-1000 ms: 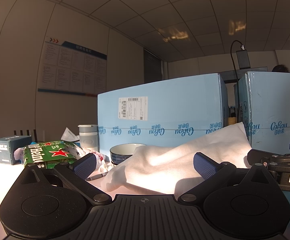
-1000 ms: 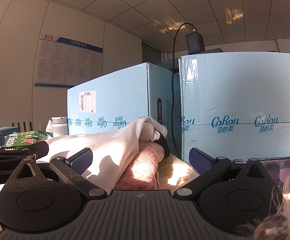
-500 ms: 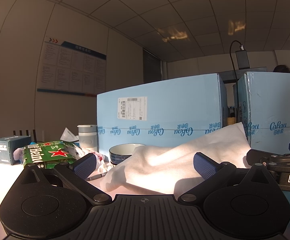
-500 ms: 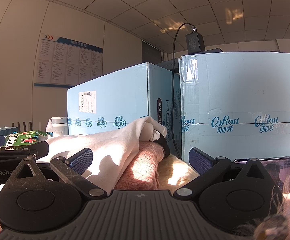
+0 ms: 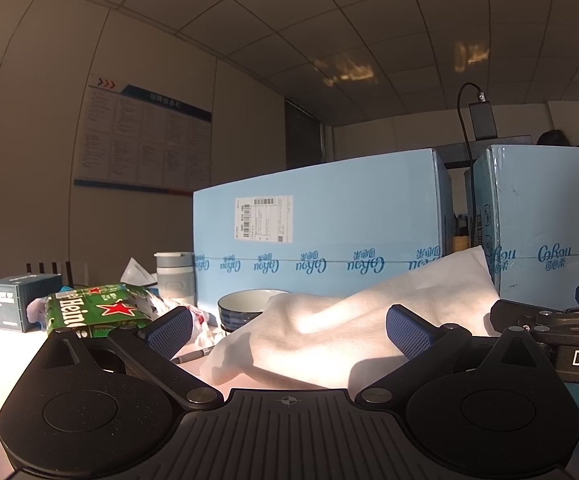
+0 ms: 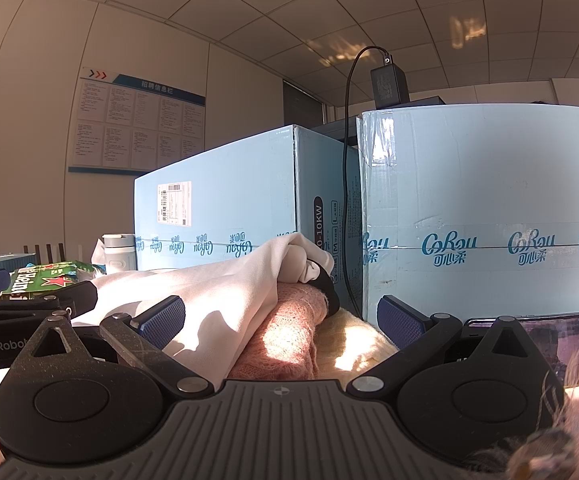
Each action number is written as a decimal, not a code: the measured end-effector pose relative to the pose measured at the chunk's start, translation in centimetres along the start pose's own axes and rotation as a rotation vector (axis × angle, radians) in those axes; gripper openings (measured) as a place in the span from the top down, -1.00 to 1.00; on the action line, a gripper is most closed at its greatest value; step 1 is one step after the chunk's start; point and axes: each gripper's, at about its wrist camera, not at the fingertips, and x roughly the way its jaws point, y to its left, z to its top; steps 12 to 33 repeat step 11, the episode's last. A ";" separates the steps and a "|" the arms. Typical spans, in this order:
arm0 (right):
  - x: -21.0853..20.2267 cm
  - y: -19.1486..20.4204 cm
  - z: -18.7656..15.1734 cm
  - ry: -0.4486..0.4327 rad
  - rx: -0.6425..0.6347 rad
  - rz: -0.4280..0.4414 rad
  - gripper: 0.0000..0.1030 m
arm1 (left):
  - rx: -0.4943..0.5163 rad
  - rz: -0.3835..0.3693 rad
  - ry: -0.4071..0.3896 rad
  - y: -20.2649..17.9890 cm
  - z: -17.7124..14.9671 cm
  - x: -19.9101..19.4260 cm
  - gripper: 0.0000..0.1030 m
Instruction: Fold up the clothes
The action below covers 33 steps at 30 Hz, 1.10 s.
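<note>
A white garment (image 5: 329,332) lies crumpled on the table right in front of my left gripper (image 5: 287,330), whose blue-padded fingers stand wide apart with nothing pinched. In the right wrist view the same white garment (image 6: 217,304) drapes over a pink knit (image 6: 285,336) and a cream knit (image 6: 353,344). My right gripper (image 6: 281,320) is open too, with the pile between and beyond its fingers. The right gripper's body (image 5: 549,328) shows at the right edge of the left view, and the left gripper's body (image 6: 21,316) at the left edge of the right view.
Two large light-blue cartons (image 5: 321,232) (image 6: 489,208) wall off the back. A striped bowl (image 5: 249,308), a pen (image 5: 193,356), a green Heineken box (image 5: 93,312), a grey tumbler (image 5: 175,276) and a dark small box (image 5: 17,300) stand at left. A phone (image 6: 549,336) leans at right.
</note>
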 end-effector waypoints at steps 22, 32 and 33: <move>0.0 0.0 0.0 0.000 0.000 0.000 -1.00 | -0.006 0.007 0.006 0.1 0.0 0.1 -1.00; 0.0 0.0 0.0 0.000 0.000 0.000 -1.00 | -0.006 0.007 0.006 0.1 0.0 0.1 -1.00; 0.0 0.0 0.0 0.000 0.000 0.000 -1.00 | -0.006 0.007 0.006 0.1 0.0 0.1 -1.00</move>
